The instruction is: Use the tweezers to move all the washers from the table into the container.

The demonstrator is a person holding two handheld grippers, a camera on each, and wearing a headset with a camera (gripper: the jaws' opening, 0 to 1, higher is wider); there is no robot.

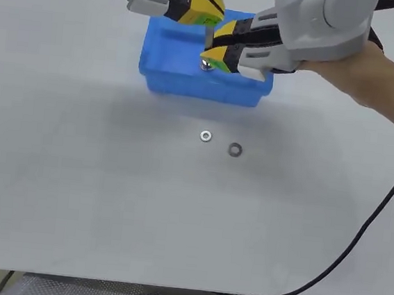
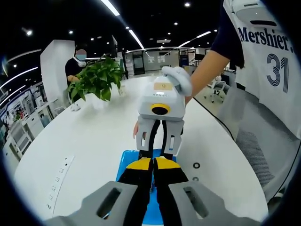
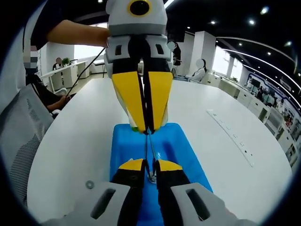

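Head view: the left tool reaches in from the upper left. The right tool comes from the right, held in a hand. Their tips nearly meet above the blue container. Both are clamped on the tweezers, a thin grey strip running from the left tool's tips down past the right tool's. Just under the right tool's tips a shiny washer sits at the tweezers' point, within the container's rim. Whether it is pinched or lying on the floor of the container cannot be told. Two loose washers lie near each other on the white surface, on the person's side of the container and well apart from both tools.

Left gripper view: this tool's yellow tips are pressed together. The right tool faces it head-on just beyond. The container lies under both, and the loose washers are off to the tool's right.

Right gripper view: this tool's tips flank the tweezers with only a slim gap. The tweezers rise straight ahead into the left tool's closed yellow jaws. The container is beneath and ahead. One of the loose washers lies to the tool's left.
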